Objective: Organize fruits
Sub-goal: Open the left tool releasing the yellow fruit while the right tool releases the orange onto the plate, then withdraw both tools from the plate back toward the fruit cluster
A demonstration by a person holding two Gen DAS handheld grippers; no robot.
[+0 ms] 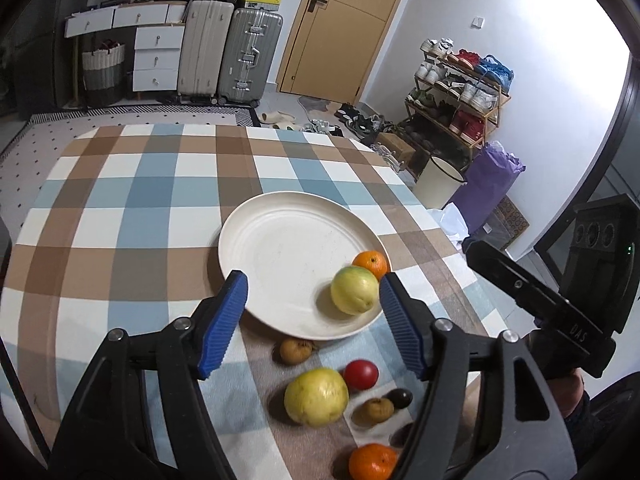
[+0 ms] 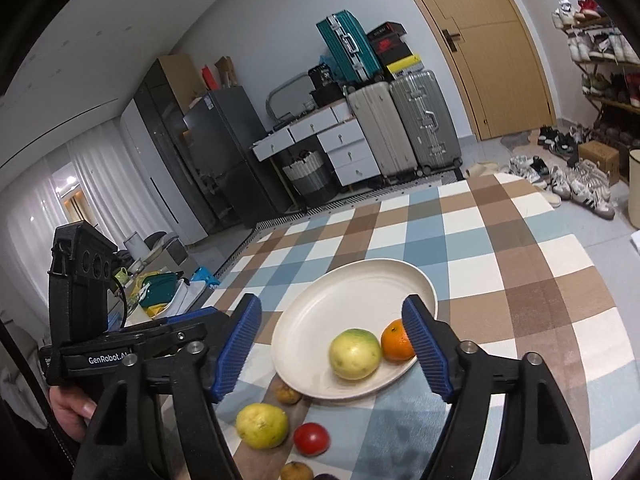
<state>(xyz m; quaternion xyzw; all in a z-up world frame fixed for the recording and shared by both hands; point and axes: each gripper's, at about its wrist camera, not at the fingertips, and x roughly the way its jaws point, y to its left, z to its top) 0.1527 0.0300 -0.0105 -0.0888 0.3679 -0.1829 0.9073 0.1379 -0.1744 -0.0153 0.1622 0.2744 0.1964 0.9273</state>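
Note:
A white plate (image 1: 280, 248) (image 2: 352, 292) on the checked tablecloth holds a yellow-green guava (image 1: 354, 290) (image 2: 354, 354) and an orange (image 1: 372, 264) (image 2: 395, 340). In front of the plate lie a second guava (image 1: 316, 397) (image 2: 262, 425), a red tomato (image 1: 361, 374) (image 2: 311, 439), small brown fruits (image 1: 295, 350) (image 2: 289, 394), a dark fruit (image 1: 401, 398) and another orange (image 1: 372, 462). My left gripper (image 1: 314, 320) is open and empty above the plate's near edge. My right gripper (image 2: 334, 346) is open and empty, around the plated guava in view.
The checked tablecloth (image 1: 140, 208) covers a table whose right edge (image 1: 472, 280) is close to the fruit. Beyond stand suitcases (image 1: 248, 56), a drawer unit (image 1: 156, 56), a shoe rack (image 1: 460, 92) and a door (image 1: 344, 28).

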